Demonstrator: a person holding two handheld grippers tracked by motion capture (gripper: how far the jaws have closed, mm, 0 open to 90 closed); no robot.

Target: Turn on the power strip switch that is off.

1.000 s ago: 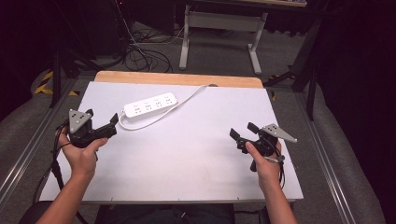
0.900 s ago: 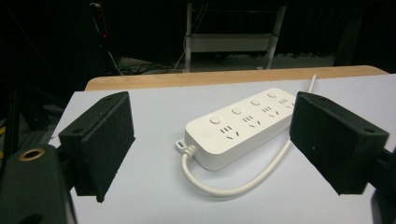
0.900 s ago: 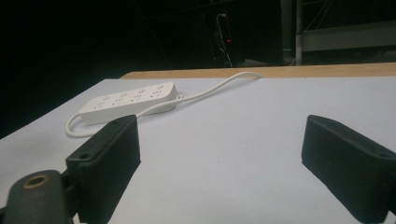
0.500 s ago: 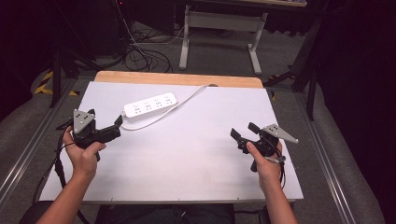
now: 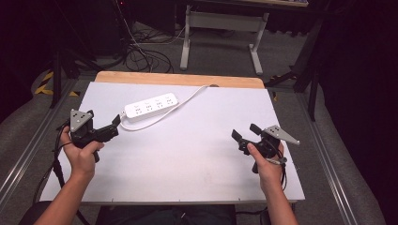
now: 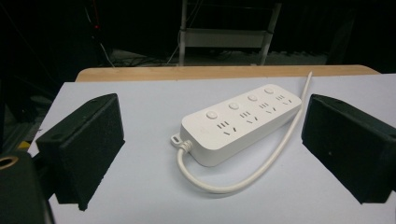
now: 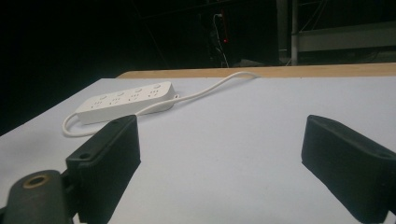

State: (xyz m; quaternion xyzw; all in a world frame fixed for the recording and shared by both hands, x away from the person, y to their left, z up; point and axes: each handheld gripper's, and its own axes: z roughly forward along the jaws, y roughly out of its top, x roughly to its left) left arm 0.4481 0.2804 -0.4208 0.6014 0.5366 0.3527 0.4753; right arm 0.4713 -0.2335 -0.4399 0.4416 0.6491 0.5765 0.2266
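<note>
Left gripper (image 5: 114, 126): near the table's (image 5: 197, 178) left edge, jaws just opened wide, empty, aimed at the power strip (image 5: 151, 106) for an end-on approach. Power strip lies toward the far-left corner, cable (image 5: 190, 96) trailing over the far edge. Right gripper (image 5: 244, 136): near the right edge, open, idle.

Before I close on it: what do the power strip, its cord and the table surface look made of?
Power strip: likely hard moulded plastic, white, smooth with a slight sheen and rounded edges. Cord: looks like flexible white rubber or PVC sheathing, since it bends in a loose loop. Table: a matt white top, possibly laminate or a sheet; a bare wood-coloured strip shows along its far edge.
</note>
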